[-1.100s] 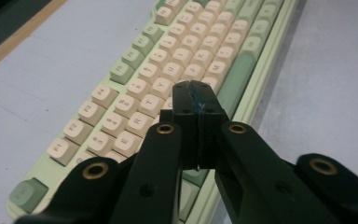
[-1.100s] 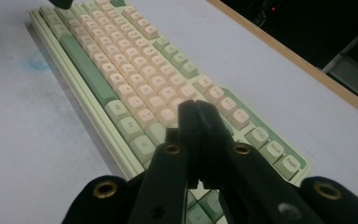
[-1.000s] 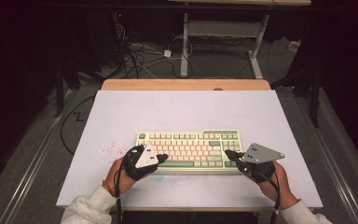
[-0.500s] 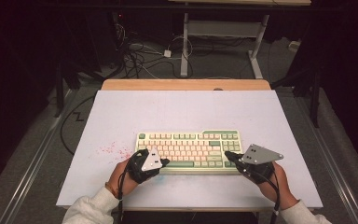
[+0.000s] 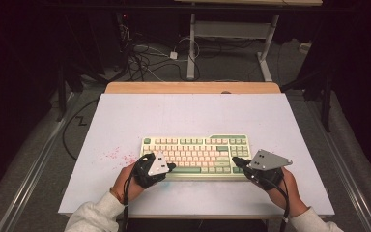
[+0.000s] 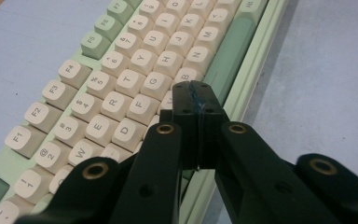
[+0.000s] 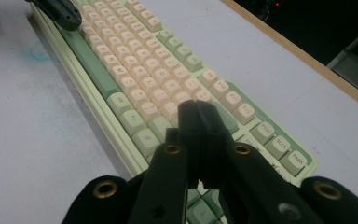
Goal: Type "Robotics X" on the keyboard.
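Hovering left gripper (image 5: pixel 170 166) – jaws closed | right gripper (image 5: pixel 236 162) – jaws closed | both over pale-green cream-keyed keyboard (image 5: pixel 195 152) on white bench (image 5: pixel 188 113)

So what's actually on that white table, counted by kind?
Pale green keyboard with cream and green keys: 1
Black two-jaw grippers held in the hands: 2, the left gripper and the right gripper, both with jaws shut at the keyboard's near edge
Patch of pink speckles on the white table top: 1
Total: 4
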